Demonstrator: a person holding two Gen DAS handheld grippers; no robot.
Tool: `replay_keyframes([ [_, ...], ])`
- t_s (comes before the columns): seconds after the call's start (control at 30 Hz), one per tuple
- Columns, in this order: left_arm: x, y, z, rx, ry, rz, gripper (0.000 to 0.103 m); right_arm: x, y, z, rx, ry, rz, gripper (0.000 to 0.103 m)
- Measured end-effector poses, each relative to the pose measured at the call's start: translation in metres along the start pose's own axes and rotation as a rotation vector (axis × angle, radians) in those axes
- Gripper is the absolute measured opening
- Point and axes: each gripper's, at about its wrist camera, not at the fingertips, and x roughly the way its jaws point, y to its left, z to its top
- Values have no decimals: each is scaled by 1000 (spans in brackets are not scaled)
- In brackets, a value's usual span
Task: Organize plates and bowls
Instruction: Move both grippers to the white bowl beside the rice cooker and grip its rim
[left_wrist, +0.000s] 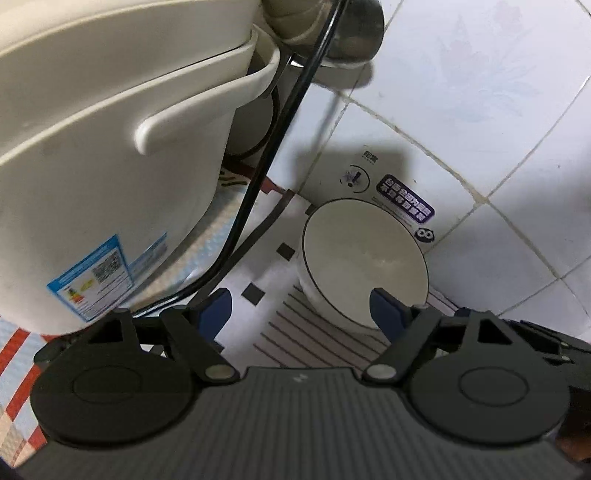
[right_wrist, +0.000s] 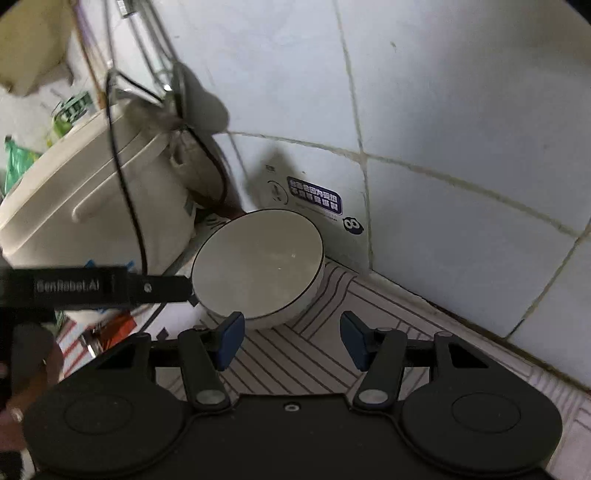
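A white bowl (left_wrist: 364, 258) with a thin dark rim stands on a striped mat next to the tiled wall; it also shows in the right wrist view (right_wrist: 258, 266). My left gripper (left_wrist: 299, 314) is open and empty, its right finger over the bowl's near rim. In the right wrist view the left gripper (right_wrist: 110, 286) reaches in from the left and its tip touches the bowl's left edge. My right gripper (right_wrist: 291, 339) is open and empty, just in front of the bowl, its left finger close to the near rim.
A cream rice cooker (left_wrist: 110, 166) stands left of the bowl, with a black cable (left_wrist: 258, 166) hanging beside it. The white tiled wall (right_wrist: 461, 147) with a sticker (right_wrist: 314, 195) is right behind the bowl. A striped mat (right_wrist: 351, 314) covers the counter.
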Motion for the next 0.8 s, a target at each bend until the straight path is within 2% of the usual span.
replay_keyframes([
  [0.1,5,-4,2,30,-36,-7,80,12,-3,3,20,5,4,62],
  [0.2,10,-6,3,45,-57,4,78,22,-9,7,58,23,34,49],
  [0.23,12,-6,4,41,-49,2,68,24,-12,8,86,29,48,46],
  [0.3,20,-3,6,17,-14,-16,57,30,-18,9,125,50,56,41],
  [0.4,28,2,5,-21,34,-39,33,36,-22,9,149,59,45,34],
  [0.5,33,9,3,-81,70,-114,19,43,-25,8,179,80,43,20],
  [0.57,34,10,2,-104,91,-110,18,43,-27,7,195,89,50,19],
  [0.8,0,-10,-1,9,115,-80,17,17,-11,8,166,85,32,18],
])
